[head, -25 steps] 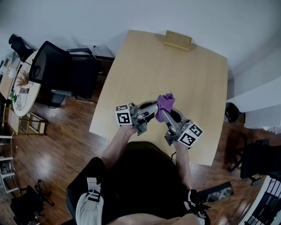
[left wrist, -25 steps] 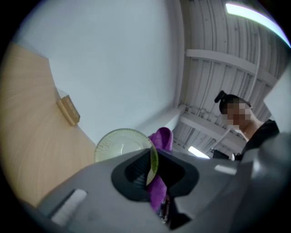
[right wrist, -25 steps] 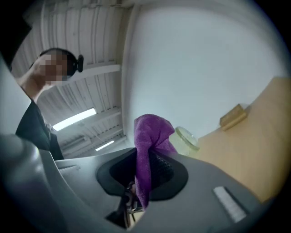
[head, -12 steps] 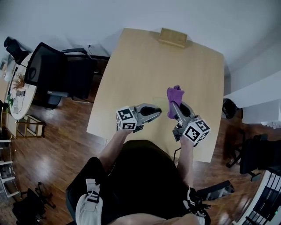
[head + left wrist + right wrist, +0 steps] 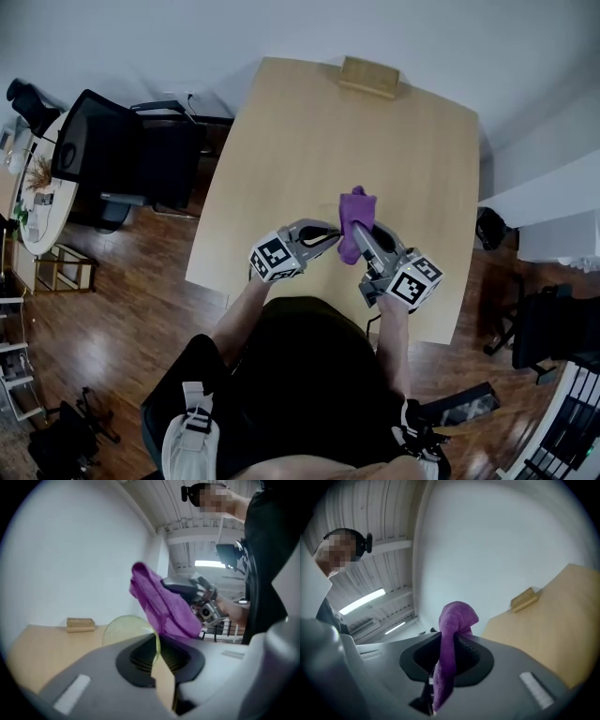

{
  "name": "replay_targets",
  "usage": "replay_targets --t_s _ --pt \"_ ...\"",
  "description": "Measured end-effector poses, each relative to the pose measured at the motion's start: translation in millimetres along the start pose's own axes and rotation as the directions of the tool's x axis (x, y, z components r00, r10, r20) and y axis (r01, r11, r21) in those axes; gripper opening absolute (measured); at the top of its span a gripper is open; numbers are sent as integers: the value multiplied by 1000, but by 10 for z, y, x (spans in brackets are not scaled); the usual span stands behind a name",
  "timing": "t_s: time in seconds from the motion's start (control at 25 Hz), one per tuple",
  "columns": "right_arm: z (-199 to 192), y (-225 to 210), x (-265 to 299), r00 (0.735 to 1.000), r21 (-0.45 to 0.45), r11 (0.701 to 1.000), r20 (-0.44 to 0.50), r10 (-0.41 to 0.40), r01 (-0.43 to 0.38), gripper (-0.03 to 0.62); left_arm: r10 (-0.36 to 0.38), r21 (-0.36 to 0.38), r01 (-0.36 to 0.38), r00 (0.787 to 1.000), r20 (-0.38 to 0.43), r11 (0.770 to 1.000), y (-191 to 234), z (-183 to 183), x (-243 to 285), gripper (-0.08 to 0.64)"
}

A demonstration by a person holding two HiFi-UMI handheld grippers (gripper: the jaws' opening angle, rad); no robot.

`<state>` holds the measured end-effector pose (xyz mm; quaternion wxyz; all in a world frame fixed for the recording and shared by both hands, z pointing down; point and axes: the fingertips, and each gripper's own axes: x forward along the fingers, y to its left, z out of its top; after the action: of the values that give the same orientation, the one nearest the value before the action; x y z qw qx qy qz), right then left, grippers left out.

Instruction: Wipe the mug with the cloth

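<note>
Cloth [image 5: 354, 217], purple, pinched in right gripper [image 5: 362, 236], jaws closed on it, free end standing past the tips. We note left gripper [image 5: 328, 236] clamped on the wall of the mug [image 5: 125, 629], clear and yellowish; its jaws have just been closing. Cloth sits just beside the mug's rim, above the table [image 5: 309, 131]; whether they touch we cannot tell. Block [image 5: 370, 77] at far edge.

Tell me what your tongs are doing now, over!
Left tongs just been closing, clamped on mug rim. Right tongs clamped on cloth, beside mug. Nothing in the way.
</note>
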<state>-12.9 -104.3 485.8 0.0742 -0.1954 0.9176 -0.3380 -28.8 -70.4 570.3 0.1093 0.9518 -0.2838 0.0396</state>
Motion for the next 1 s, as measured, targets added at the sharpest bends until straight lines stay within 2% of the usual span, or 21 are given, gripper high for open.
replay_targets --t_s 0.08,0.12,0.16,0.24,0.36,0.44,0.52,0.6,0.64,0.72,0.8,0.88,0.92,1.0 --pt "269 -362 -240 987 25 991 94 -133 132 61 11 9 -11 1000 10 1000 23 12 -40 41" --pt "337 -508 -325 976 31 983 112 -185 183 60 15 11 -15 1000 12 1000 31 13 -50 41" --pt "352 -609 -372 969 29 975 111 -221 219 60 17 11 -17 1000 14 1000 35 13 -50 41" --pt "255 -678 -347 967 14 970 76 -244 243 61 16 9 -17 1000 23 1000 27 31 -20 41" --pt "-93 -501 -97 981 -16 982 -18 -191 190 60 12 36 -13 1000 16 999 -31 49 66 41" --pt "-332 -245 91 987 -57 990 -90 -130 125 60 32 105 -29 999 -26 994 -22 -32 111 44" --pt "-513 41 220 986 -83 996 -164 -29 15 61 60 182 -49 997 -52 982 33 -111 113 48" --pt "-494 201 234 983 -62 996 -174 53 -64 60 73 247 -53 995 -72 968 45 -157 89 41" --pt "-385 178 193 989 -47 997 -142 53 -60 60 77 282 -51 993 -85 958 38 -174 77 41" --pt "-78 -65 39 998 -25 999 -48 -36 35 60 84 349 -42 991 -108 936 14 -196 52 41" --pt "118 -431 -144 984 -8 984 0 -175 175 60 85 401 -27 988 -128 916 -29 -238 29 41" --pt "84 -719 -241 964 1 964 -29 -265 266 60 81 441 -8 986 -146 897 -80 -286 35 41" --pt "4 -785 -236 959 7 960 -61 -278 279 61 77 456 3 985 -156 890 -103 -304 52 41" --pt "-205 -750 -136 960 21 966 -122 -254 258 61 66 475 27 982 -176 880 -144 -337 102 41"
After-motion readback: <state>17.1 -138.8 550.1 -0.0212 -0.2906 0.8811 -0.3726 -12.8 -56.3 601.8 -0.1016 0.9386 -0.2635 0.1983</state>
